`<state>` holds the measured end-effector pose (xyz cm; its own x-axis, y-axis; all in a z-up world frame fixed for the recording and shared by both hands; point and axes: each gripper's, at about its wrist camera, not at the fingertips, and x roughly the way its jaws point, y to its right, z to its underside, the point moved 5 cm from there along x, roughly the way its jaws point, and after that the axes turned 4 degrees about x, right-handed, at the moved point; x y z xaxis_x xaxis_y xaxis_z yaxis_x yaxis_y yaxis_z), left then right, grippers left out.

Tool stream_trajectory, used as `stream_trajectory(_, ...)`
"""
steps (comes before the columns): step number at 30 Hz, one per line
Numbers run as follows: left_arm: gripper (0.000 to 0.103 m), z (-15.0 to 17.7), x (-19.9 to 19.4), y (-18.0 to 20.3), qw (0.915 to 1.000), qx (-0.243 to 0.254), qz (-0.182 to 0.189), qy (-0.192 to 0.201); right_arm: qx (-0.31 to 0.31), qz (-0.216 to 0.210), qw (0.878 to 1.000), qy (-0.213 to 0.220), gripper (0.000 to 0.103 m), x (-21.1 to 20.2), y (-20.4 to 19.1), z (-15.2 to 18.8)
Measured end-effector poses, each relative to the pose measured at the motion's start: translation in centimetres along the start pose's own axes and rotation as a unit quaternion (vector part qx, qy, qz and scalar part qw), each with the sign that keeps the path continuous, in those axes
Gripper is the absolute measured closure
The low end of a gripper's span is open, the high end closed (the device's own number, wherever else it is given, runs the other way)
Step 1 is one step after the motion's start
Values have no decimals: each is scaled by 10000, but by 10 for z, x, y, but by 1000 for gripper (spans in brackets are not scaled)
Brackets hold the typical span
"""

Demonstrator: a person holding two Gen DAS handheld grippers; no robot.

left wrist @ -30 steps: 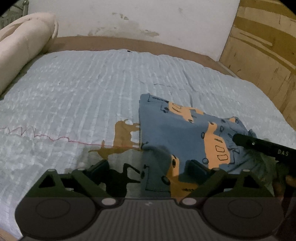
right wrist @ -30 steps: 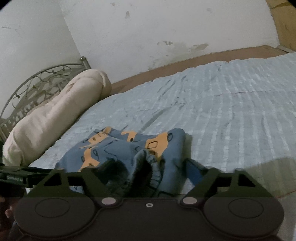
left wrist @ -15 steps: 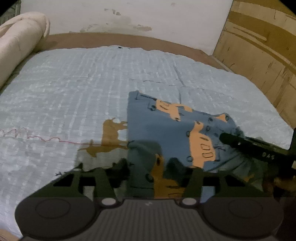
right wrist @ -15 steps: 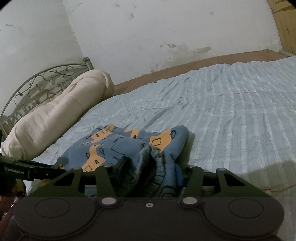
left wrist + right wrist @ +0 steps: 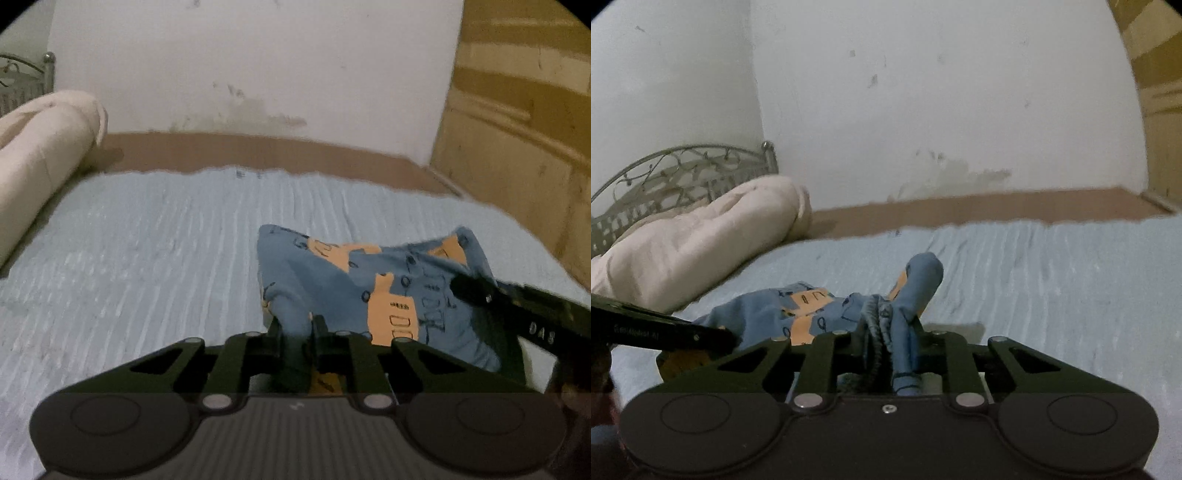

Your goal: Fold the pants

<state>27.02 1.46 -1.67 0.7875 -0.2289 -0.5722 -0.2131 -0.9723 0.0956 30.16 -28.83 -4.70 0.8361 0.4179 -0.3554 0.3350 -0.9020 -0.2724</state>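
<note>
Left gripper [image 5: 295,328]: jaws have just been closing, now narrow and pinched on a bunched corner of the pants [image 5: 373,288]. Cloth fills the gap between the pads.

Right gripper [image 5: 892,332]: likewise just closed down, narrow, clamped on the ribbed hem end of the same garment, a fold of blue fabric sticking up past the fingers.

Pants: blue with orange vehicle print, near edge raised off the quilt [image 5: 166,240] between the two grippers; far part still resting on it. In the left view they sit right of centre; the other tool crosses in from the right.

Step in hand, as I read it: both near corners gripped, lift begun for a fold away from the person. Next move likely calls for carrying both corners forward together, level and spread apart so the cloth stays taut, then laying them on the far edge.

Room: open quilt to the far side and left, plenty for the fold. Rolled cream bedding [image 5: 694,243] lies well off at the left by the metal headboard [image 5: 679,166]. Brown bed edge [image 5: 258,151] and wall beyond; wooden panel [image 5: 517,147] at far right, apart from the work.
</note>
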Motion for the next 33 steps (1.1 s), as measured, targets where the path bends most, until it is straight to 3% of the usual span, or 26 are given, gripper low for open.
stream_trajectory(5, 87, -24, 32, 9, 9998, -189, 98, 35, 90, 513, 9983, 267, 83, 20, 17, -18)
stream_trajectory(8, 87, -27, 54, 16, 10000, -50, -45, -52, -30, 916, 9955, 245, 83, 37, 25, -19)
stream_trajectory(20, 84, -14, 86, 16, 9986, -77, -107, -506, 410, 1149, 9923, -224, 78, 66, 49, -2)
stream_trajectory(23, 70, -13, 86, 11, 9976, -234, -101, -646, 395, 1283, 9907, -227, 71, 65, 52, -3)
stream_trajectory(24, 62, -12, 85, 9, 9973, -294, -71, -672, 398, 1324, 9902, -219, 64, 63, 53, -3)
stream_trajectory(30, 35, -13, 60, 2, 9975, -455, -168, -516, 335, 1448, 9889, -38, 21, 43, 53, -7)
stream_trajectory(33, 18, -16, 36, -2, 9976, -558, -288, -304, 232, 1560, 9874, 103, 9, 25, 45, -13)
